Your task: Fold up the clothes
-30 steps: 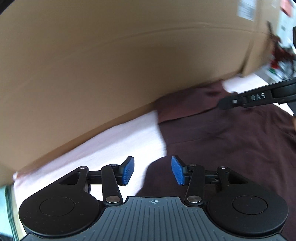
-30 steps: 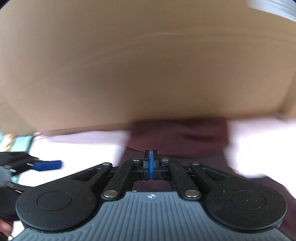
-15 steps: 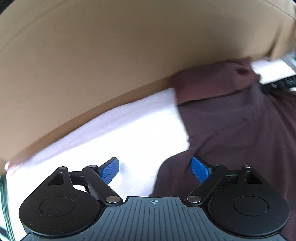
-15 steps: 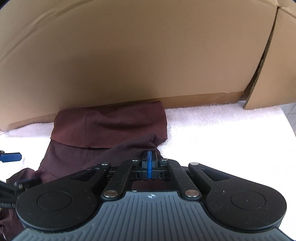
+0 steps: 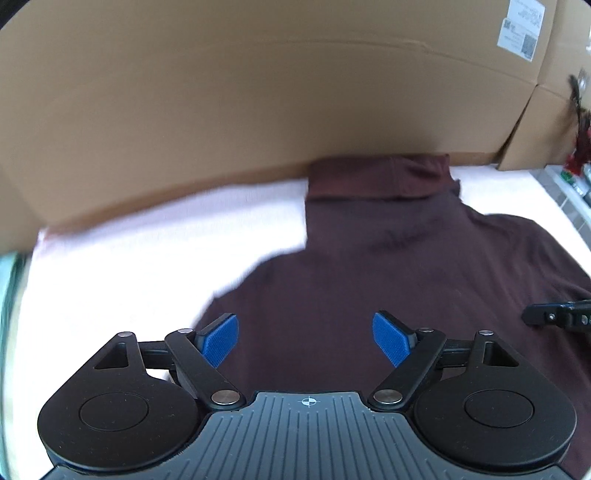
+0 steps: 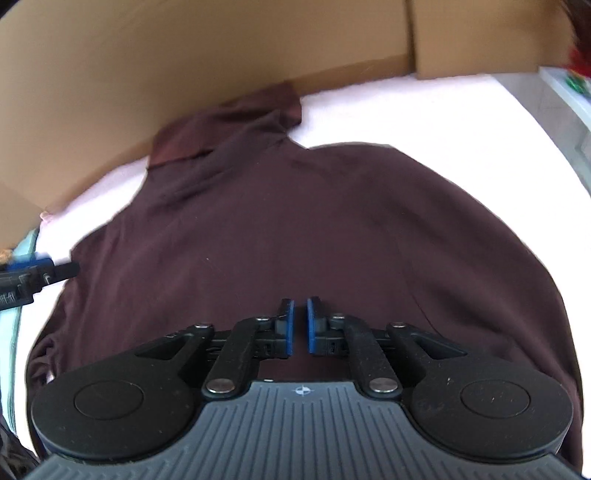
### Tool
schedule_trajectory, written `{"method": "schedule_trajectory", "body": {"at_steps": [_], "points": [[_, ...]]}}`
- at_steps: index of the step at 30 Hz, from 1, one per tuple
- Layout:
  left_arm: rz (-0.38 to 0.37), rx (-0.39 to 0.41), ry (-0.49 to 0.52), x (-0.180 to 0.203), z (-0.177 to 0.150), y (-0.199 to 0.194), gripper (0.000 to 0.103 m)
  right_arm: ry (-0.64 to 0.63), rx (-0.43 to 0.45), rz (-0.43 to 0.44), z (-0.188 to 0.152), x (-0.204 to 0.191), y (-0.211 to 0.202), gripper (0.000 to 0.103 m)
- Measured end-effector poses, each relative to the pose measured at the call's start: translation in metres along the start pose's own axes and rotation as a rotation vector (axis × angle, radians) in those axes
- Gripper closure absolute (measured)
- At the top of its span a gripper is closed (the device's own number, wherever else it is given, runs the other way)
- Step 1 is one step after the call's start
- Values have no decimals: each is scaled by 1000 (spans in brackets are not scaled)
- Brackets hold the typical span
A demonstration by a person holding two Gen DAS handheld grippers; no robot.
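Dark maroon turtleneck top (image 6: 295, 229) lay flat on white towel-covered table (image 6: 424, 110), collar at far edge. Our left gripper (image 5: 306, 339) had just spread wide, empty; right gripper (image 6: 300, 325) had just cracked apart, grasping nothing. We judged next: pinch both side edges evenly, avoid bunching.

A white shipping label (image 5: 521, 27) with small printed lines and square codes sits on the cardboard box (image 5: 258, 92) at the upper right of the left wrist view, too small to read. No other text can be read in either view.
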State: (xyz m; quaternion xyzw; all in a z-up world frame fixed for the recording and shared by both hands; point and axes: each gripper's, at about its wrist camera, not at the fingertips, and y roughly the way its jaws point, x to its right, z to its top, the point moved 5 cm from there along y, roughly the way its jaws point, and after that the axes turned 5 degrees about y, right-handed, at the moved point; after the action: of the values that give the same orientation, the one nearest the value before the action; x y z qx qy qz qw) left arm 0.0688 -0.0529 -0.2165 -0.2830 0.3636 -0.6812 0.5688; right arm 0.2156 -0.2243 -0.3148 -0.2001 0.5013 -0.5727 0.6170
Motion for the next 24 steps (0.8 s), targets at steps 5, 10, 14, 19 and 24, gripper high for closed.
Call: {"method": "schedule_trajectory", "body": {"at_steps": [5, 10, 14, 19, 24], "points": [[-45, -2, -128, 10, -38, -13, 15, 37, 21, -22, -2, 10, -11, 83], [-37, -9, -235, 14, -76, -23, 13, -5, -1, 70, -33, 10, -39, 71], [-23, -33, -257, 19, -103, -26, 11, -181, -42, 198, -39, -44, -41, 69], [-12, -39, -188, 39, -123, -16, 6, -561, -118, 412, -43, -141, -41, 55], [28, -47, -98, 50, -127, -10, 0, -944, -166, 489, -63, -228, -28, 54]]}}
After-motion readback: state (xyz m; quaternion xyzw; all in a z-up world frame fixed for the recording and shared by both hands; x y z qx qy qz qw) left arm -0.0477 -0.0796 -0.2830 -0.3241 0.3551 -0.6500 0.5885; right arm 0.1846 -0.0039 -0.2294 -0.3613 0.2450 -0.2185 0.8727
